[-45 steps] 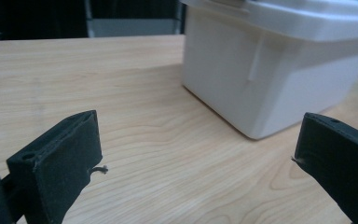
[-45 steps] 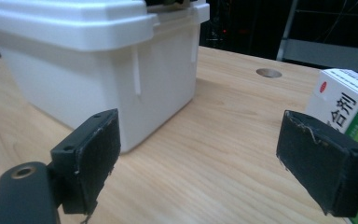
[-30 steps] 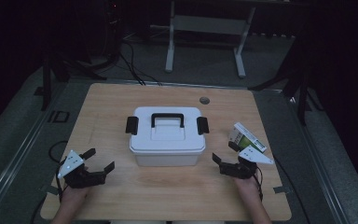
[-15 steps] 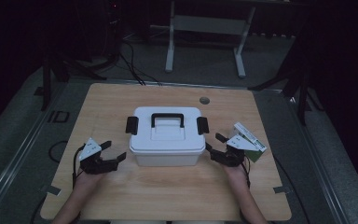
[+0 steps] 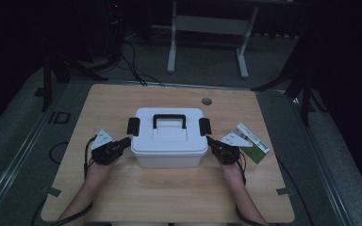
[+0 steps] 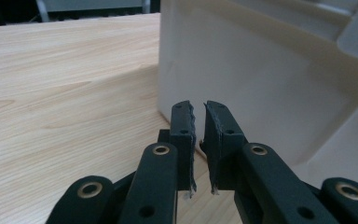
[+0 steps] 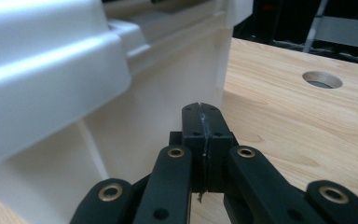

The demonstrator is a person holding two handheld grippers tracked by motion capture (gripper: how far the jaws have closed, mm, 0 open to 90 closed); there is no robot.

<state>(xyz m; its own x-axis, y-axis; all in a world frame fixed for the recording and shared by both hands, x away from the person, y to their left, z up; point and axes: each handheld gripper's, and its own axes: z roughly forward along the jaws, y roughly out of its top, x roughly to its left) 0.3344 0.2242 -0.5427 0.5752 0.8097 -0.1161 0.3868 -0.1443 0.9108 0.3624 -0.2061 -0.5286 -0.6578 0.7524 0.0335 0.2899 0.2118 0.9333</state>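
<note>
Two tongs flank a white box (image 5: 168,137) that sits near the middle of the wooden table (image 5: 122,202), its lid on and a black handle (image 5: 169,121) lying across the top, with a black latch (image 5: 133,126) at each end. The left tongs (image 5: 125,141) point at the box's left end wall, tips just beside it; in the left gripper view their jaws have just been closing and stand almost together, a thin slit left between the pads (image 6: 185,128) and nothing caught in it. The right tongs (image 5: 210,140) point at the right end wall, also just beside it; their jaws have just been closing too and are now pressed flat together on nothing. A green and white carton (image 5: 253,142) lies on the table just beyond the right hand (image 5: 231,170).
</note>
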